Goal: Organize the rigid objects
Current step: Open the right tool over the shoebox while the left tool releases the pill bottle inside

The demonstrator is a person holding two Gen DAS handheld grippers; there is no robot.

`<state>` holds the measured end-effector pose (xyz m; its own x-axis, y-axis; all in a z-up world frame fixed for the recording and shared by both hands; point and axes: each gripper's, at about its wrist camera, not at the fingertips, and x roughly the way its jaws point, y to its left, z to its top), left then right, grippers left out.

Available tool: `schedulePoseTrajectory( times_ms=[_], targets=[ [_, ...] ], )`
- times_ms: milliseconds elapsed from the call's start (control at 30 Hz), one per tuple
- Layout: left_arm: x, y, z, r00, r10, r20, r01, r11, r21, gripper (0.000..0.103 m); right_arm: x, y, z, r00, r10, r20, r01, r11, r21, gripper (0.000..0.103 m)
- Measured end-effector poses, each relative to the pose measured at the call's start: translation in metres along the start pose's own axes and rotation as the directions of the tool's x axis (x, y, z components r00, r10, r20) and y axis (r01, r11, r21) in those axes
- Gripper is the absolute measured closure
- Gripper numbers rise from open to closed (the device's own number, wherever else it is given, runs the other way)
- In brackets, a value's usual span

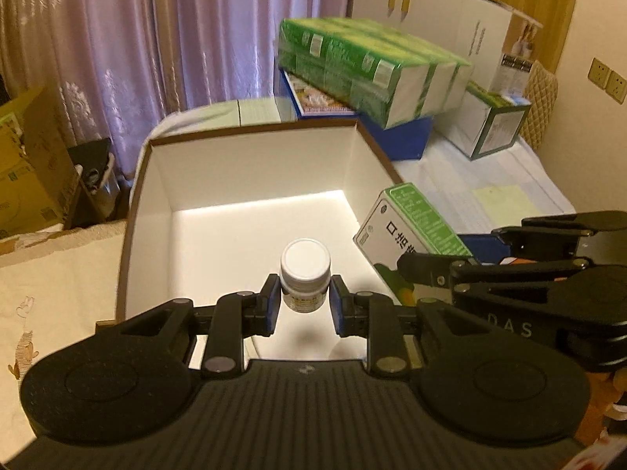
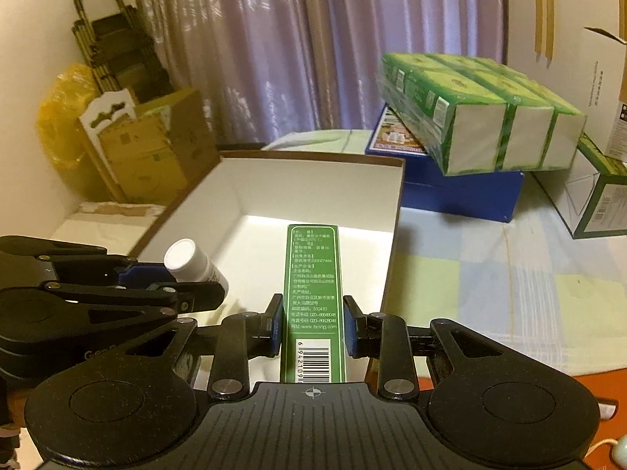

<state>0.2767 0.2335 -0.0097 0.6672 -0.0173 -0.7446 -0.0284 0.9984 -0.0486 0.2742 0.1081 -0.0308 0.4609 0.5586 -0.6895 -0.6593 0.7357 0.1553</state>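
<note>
Small white-capped bottle (image 1: 305, 274) clamped between the blue pads (image 1: 270, 305) of the left gripper (image 1: 305, 305), held upright in the air over the near part of the open white box (image 1: 250, 180). Its shadow falls on the box floor below it. Green-and-white carton (image 2: 313, 293) clamped by its narrow sides in the right gripper (image 2: 313, 329), long axis pointing away from the camera, barcode end nearest, far end reaching over the box interior. In the left wrist view the same carton (image 1: 407, 227) sits tilted just right of the box's right wall, with the right gripper's black fingers on it. In the right wrist view the bottle (image 2: 192, 262) shows at left, tilted, in the left gripper (image 2: 172, 278).

The box has brown edges, white inside, nothing lying on its floor. It rests on a surface covered by a pale checked cloth (image 2: 490, 274). Far right of the box: blue box (image 2: 462, 196) with a wrapped green multipack (image 2: 482, 113) stacked on top, and another green-edged carton (image 2: 599, 203) further right. Far behind: pinkish curtain (image 1: 156, 39). Left, beyond the box: brown cardboard boxes (image 2: 149, 156) and a yellow bag (image 2: 62, 117).
</note>
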Motion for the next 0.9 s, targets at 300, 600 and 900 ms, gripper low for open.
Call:
schedulePoseTrajectory(
  times_ms=[300, 600, 900],
  targets=[
    [0.047, 0.013, 0.007, 0.996, -0.032, -0.086, 0.034, 0.999, 0.016, 0.081, 0.037, -0.006, 0.006, 0.998, -0.050, -0.050, 0.050, 0.999, -0.002, 0.076],
    [0.057, 0.027, 0.009, 0.994, -0.029, -0.106, 0.028, 1.000, -0.012, 0.066, 0.048, -0.002, 0.012, 0.998, -0.044, -0.037, 0.042, 0.998, -0.047, 0.072],
    [0.040, 0.033, -0.001, 0.993, -0.005, -0.115, 0.000, 0.999, -0.043, 0.066, 0.039, 0.003, 0.004, 0.998, -0.015, -0.068, 0.012, 0.999, -0.044, 0.062]
  ],
)
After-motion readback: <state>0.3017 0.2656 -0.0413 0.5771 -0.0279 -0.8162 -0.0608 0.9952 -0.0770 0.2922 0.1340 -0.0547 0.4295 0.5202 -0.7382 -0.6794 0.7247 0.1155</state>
